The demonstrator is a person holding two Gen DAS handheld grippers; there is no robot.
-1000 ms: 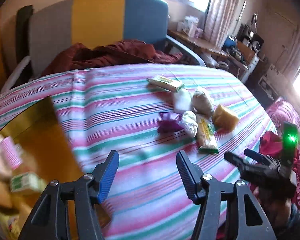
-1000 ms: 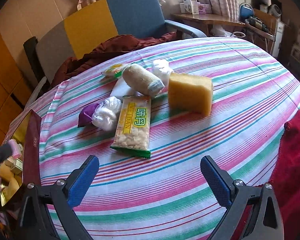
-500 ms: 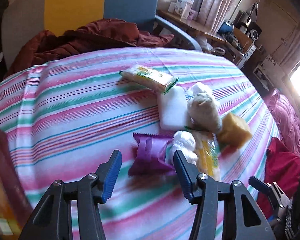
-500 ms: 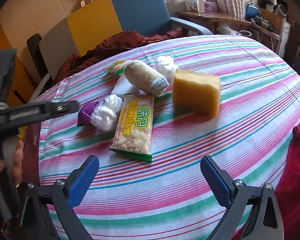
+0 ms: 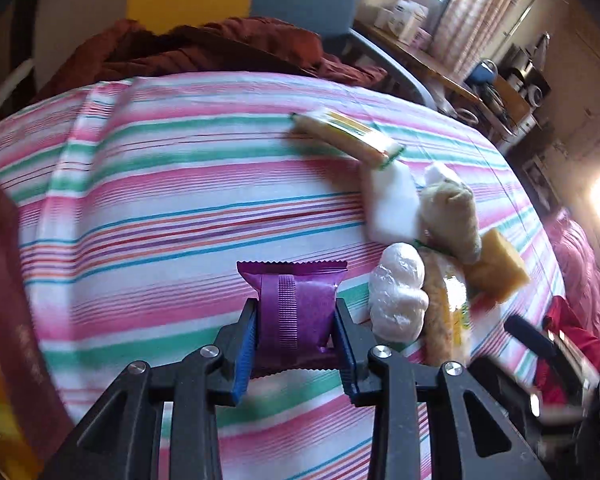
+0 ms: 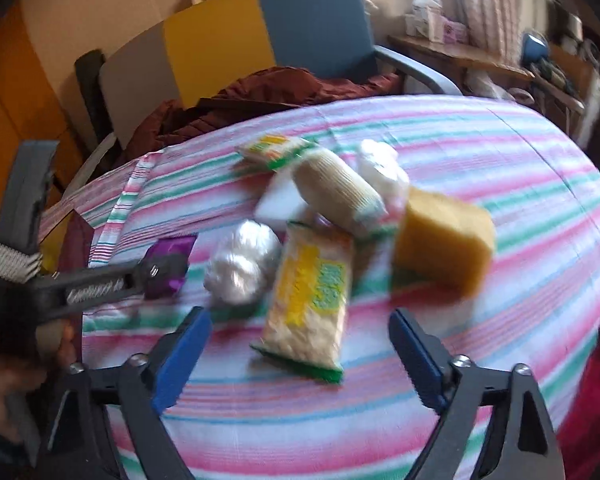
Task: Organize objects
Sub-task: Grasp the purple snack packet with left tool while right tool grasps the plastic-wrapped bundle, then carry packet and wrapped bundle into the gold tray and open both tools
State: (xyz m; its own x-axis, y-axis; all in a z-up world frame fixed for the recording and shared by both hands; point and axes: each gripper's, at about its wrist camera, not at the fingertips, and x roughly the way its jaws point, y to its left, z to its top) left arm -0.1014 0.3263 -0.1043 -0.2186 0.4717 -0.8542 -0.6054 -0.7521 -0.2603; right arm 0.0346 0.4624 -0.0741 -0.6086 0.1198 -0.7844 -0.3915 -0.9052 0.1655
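My left gripper (image 5: 296,320) is shut on a purple snack packet (image 5: 294,308) lying on the striped tablecloth (image 5: 160,208); it also shows in the right wrist view (image 6: 168,264). My right gripper (image 6: 300,332) is open and empty, just in front of a yellow-green cracker packet (image 6: 308,300). Around it lie a white plastic-wrapped ball (image 6: 242,266), a yellow sponge (image 6: 444,240), a beige wrapped roll (image 6: 338,192), a white block (image 6: 280,200) and a green-yellow packet (image 6: 274,150).
A dark red box (image 5: 4,300) with packed items sits at the table's left edge. A chair with a maroon garment (image 6: 252,100) stands behind the table. A red cloth (image 5: 572,332) lies at the right edge.
My left gripper moved forward onto the purple packet and shut on it. My right gripper moved closer to the cracker packet, still open.
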